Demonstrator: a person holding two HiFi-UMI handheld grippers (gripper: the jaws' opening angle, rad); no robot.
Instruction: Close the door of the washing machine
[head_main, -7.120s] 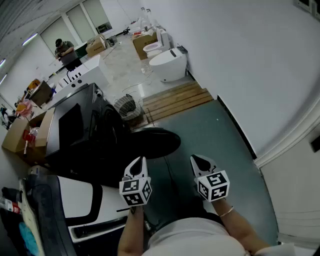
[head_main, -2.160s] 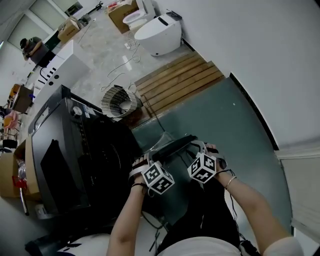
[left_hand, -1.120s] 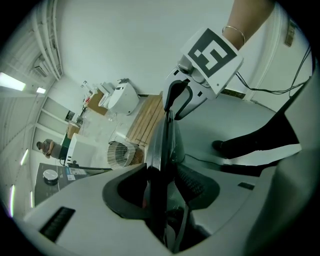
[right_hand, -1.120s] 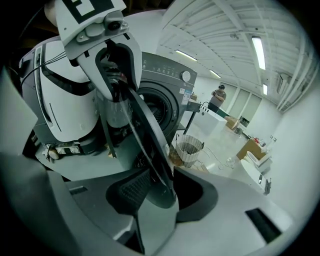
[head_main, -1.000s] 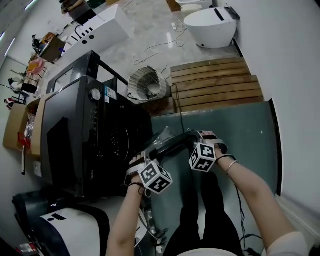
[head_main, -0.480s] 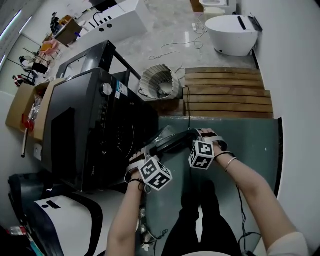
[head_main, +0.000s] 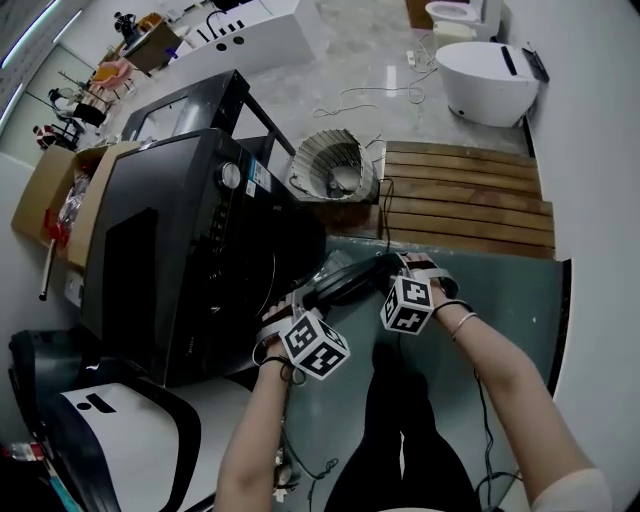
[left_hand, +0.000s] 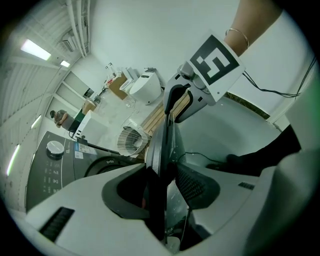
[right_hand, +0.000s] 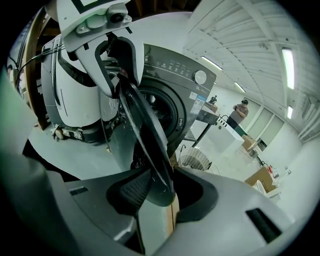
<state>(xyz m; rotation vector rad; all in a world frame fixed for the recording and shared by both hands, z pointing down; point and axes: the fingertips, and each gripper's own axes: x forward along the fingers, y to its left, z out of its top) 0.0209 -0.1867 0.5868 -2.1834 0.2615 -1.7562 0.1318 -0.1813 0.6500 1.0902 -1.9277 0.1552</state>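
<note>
Door (head_main: 345, 282) ajar before the washing machine (head_main: 190, 250); left claw (head_main: 292, 303) and right claw (head_main: 408, 266) each clamp its rim. Closing swing underway; next, press it flush to latch.

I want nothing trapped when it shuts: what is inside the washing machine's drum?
Through the drum opening only dark interior shows, with no laundry visible; the door covers part of it.

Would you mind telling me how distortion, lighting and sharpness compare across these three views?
Head view: mild wide-angle bending, even light, the black washing machine swallows detail. Left gripper view: strong fisheye with black corners; the door edge between the jaws is dark and soft. Right gripper view: same fisheye; ceiling lights blow out.
</note>
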